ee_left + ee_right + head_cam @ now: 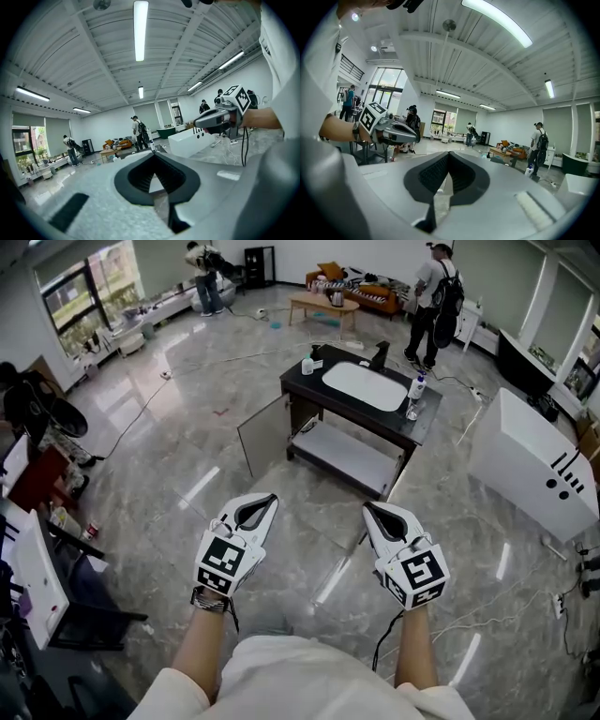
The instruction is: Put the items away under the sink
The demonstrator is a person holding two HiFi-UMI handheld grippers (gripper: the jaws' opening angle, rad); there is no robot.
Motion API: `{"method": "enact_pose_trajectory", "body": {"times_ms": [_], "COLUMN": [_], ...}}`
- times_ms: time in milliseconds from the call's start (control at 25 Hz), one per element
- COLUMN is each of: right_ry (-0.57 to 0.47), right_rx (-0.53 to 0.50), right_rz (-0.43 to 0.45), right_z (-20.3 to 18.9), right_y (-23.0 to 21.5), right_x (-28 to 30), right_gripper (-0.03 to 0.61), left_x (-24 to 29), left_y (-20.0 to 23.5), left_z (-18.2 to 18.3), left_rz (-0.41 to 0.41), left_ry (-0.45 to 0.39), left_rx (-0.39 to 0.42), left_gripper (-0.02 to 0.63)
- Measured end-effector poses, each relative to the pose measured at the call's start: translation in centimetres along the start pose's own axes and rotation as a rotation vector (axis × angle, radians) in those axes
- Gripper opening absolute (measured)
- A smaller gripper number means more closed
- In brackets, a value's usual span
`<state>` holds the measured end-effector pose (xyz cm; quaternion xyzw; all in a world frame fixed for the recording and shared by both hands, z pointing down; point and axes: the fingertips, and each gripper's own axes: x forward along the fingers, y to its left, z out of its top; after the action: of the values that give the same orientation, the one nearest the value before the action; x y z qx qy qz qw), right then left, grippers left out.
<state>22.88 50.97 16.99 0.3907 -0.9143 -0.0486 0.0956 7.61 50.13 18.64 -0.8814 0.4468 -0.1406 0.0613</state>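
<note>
Left gripper [270,500] and right gripper [368,508], tongs pressed together, holding nothing, above grey marble floor [178,465]; ahead, dark sink cabinet [305,404], door [262,435] open; bottles [307,363] [416,388] flank its basin [364,386]; beyond the cabinet, coffee table [323,304] and sofa [375,296].

Head view: high, steeply down.
Gripper views: low, nearly level, forward.
Shared: far person with backpack [437,298].
</note>
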Motion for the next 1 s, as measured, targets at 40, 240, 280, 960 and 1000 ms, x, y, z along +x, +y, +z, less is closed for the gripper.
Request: {"method": "enact_pose_trajectory", "body": {"times_ms": [40, 240, 280, 960, 1000], "right_ry": [0.0, -0.003, -0.002, -0.007, -0.007], "right_rx": [0.002, -0.007, -0.002, -0.001, 0.003], "right_rz": [0.007, 0.025, 0.027, -0.007, -0.01], "right_z": [-0.2, -1.0, -1.2, 1.1, 1.3], "right_y": [-0.2, -1.6, -1.8, -14.5, -15.1], "right_x": [0.2, 2.1, 2.8, 27.5, 29.0], "right_gripper": [0.008, 0.008, 0.008, 0.008, 0.008], "left_x": [0.2, 2.0, 2.5, 20.5, 21.4], "left_y": [0.0, 1.5, 2.1, 24.1, 25.5], "left_z": [-0.2, -1.0, -1.3, -3.4, -3.4], "left_rz": [0.001, 0.013, 0.013, -0.041, -0.044], "left_ry": [0.004, 0.003, 0.003, 0.008, 0.007], "left_rx": [-0.003, -0.017, -0.021, 0.025, 0.024], "left_gripper": [0.005, 0.005, 0.005, 0.005, 0.005]}}
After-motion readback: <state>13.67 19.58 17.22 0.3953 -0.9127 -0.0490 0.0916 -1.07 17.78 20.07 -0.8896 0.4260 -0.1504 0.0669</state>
